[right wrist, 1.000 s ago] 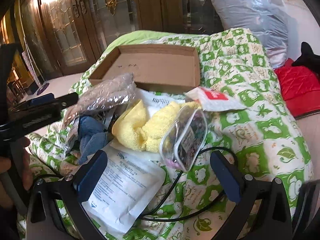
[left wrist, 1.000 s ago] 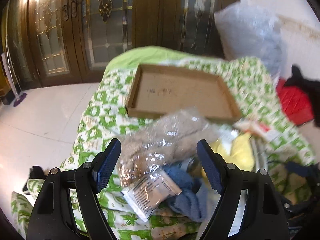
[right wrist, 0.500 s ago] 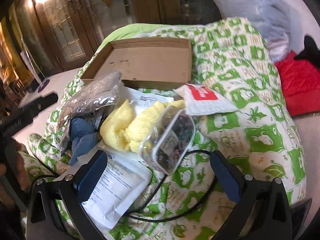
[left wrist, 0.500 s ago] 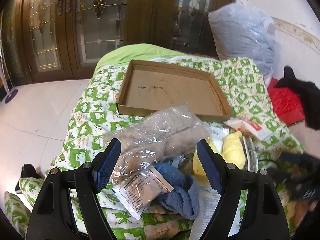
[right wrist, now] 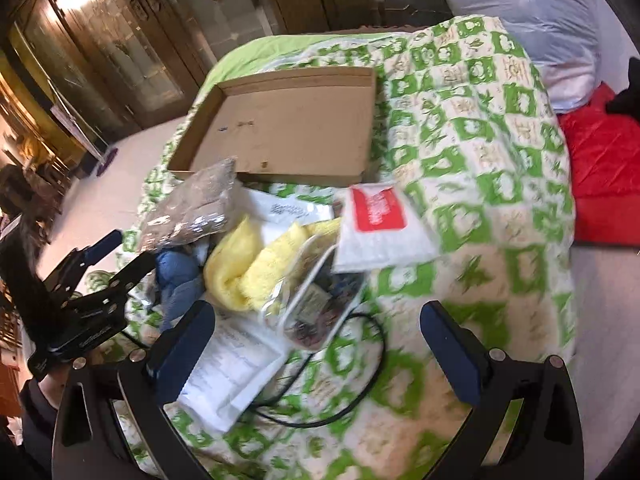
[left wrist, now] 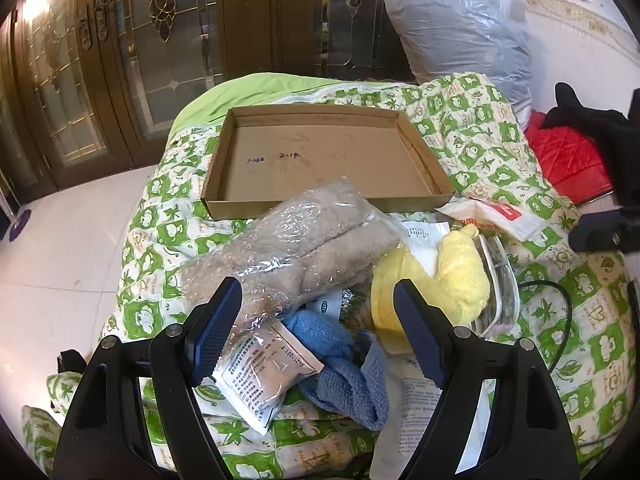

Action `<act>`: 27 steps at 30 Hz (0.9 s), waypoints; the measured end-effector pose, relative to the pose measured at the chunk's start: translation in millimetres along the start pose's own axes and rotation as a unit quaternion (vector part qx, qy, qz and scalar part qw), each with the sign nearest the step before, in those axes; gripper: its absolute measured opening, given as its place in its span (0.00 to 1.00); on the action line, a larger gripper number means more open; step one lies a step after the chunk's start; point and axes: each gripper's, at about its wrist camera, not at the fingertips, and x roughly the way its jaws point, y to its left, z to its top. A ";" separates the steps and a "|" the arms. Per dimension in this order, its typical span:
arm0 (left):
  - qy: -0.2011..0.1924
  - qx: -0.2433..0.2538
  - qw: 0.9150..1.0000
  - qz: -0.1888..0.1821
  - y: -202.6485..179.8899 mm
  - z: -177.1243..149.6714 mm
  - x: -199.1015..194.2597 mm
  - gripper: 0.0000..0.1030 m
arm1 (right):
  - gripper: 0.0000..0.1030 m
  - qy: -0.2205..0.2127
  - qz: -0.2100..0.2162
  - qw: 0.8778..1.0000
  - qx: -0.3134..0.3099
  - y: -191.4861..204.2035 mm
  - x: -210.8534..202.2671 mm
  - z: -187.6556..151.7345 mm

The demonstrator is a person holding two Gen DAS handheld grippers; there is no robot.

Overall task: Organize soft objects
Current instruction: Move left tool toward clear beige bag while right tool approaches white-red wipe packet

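Note:
A pile of soft things lies on the green-and-white quilt: a beige towel in clear plastic, a blue cloth, a yellow cloth, a clear pouch and a red-labelled white packet. Behind the pile sits a shallow cardboard tray with nothing in it. My left gripper is open, just short of the wrapped towel and blue cloth. My right gripper is open over the pouch, holding nothing.
White paper packets and a black cable lie among the pile. A grey plastic sack, a red cushion and black cloth are at the right. Wooden glass doors stand behind; pale floor lies left.
The left view has pulled back and swung right, so the tray and pile sit more central. The right gripper has moved right and up, with motion blur; both stay open.

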 end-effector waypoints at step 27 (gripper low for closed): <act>0.046 0.018 0.998 0.035 4.0 0.8 15.9 0.77 | 1.00 0.013 0.007 1.000 0.013 -23.4 8.5 22.7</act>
